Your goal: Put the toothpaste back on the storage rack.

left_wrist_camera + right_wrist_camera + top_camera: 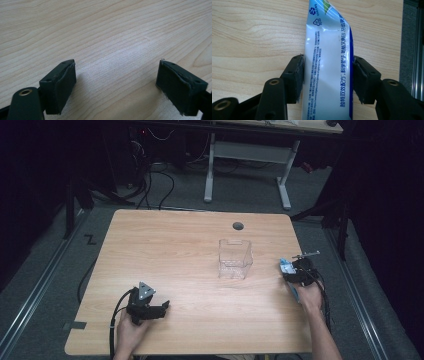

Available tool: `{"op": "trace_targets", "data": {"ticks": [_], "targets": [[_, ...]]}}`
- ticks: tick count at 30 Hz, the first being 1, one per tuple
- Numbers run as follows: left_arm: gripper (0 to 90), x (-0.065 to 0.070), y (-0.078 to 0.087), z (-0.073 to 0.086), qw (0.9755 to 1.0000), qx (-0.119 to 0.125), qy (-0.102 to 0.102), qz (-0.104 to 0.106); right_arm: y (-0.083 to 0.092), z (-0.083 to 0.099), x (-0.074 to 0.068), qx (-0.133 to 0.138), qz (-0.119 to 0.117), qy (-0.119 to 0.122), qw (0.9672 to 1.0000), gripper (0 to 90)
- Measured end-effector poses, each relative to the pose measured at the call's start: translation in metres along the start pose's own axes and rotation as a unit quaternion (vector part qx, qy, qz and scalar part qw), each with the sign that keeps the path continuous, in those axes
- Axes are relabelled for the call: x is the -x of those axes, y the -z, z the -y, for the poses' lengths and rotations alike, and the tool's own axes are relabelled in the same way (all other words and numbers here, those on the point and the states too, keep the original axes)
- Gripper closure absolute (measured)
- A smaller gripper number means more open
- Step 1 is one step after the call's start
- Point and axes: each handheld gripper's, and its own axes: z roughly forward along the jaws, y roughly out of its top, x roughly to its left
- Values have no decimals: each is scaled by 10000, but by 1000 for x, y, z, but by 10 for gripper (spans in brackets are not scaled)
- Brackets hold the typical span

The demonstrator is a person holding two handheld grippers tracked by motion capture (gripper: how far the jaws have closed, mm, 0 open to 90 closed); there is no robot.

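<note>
While the left gripper (164, 307) rests low on the near left part of the wooden table (165, 250) in the high view, its jaws stand apart with nothing between them, and the person's left hand (129, 330) holds its body from the near edge. A clear plastic container (235, 258) stands upright right of the table's middle, well apart from both grippers. At the right edge of the table the right gripper (286, 268) is held by the person's right hand (311, 296), and a white and blue tube (287, 268) shows at its tip, just beside the table's right edge and near the container's right side. A round cable hole (238, 226) sits in the far part of the tabletop, beyond the container.

In the left gripper view, the two black pads (62, 87) are wide apart over bare wood grain, close above the surface, with only tabletop in the gap.

In the right gripper view, the tube (328, 62) runs lengthwise between the right gripper's jaws, away from the camera, printed side up, lying over the table. Both pads (298, 77) meet the tube's long edges, one on each side, so the gripper is clamped on it. Grey floor and a metal rail (418, 50) show past the table's edge on the right.
</note>
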Motion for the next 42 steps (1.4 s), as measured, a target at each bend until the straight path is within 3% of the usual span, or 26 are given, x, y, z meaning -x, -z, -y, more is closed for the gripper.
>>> {"op": "trace_targets", "data": {"ticks": [1, 2, 5, 12, 17, 26, 31, 36, 42], "targets": [[164, 0, 0, 0, 10000, -1, -1, 0, 0, 0, 0, 0, 0, 0, 10000, 469], [164, 0, 0, 0, 10000, 1, 1, 0, 0, -1, -3, -63, 61, 162, 9998, 474], [164, 0, 0, 0, 10000, 0, 0, -2, 0, -2, -5, -106, 8, 209, 9997, 481], [164, 0, 0, 0, 10000, 0, -1, -1, 0, -2, 1, -136, -198, 16, 9997, 503], [164, 0, 0, 0, 10000, 1, -4, 8, -4, -2, 2, -308, -492, -98, 9983, 626], [164, 0, 0, 0, 10000, 11, -1, 10, -1, -8, -11, -505, -126, 289, 9982, 688], [164, 0, 0, 0, 10000, 8, -6, 11, 1, -7, -9, -421, -280, 202, 9985, 706], [164, 0, 0, 0, 10000, 13, 0, 9, 5, -4, -16, -346, -475, 264, 9979, 707], [164, 0, 0, 0, 10000, 7, -4, 11, 20, -4, -24, 71, -761, 327, 9965, 706]]}}
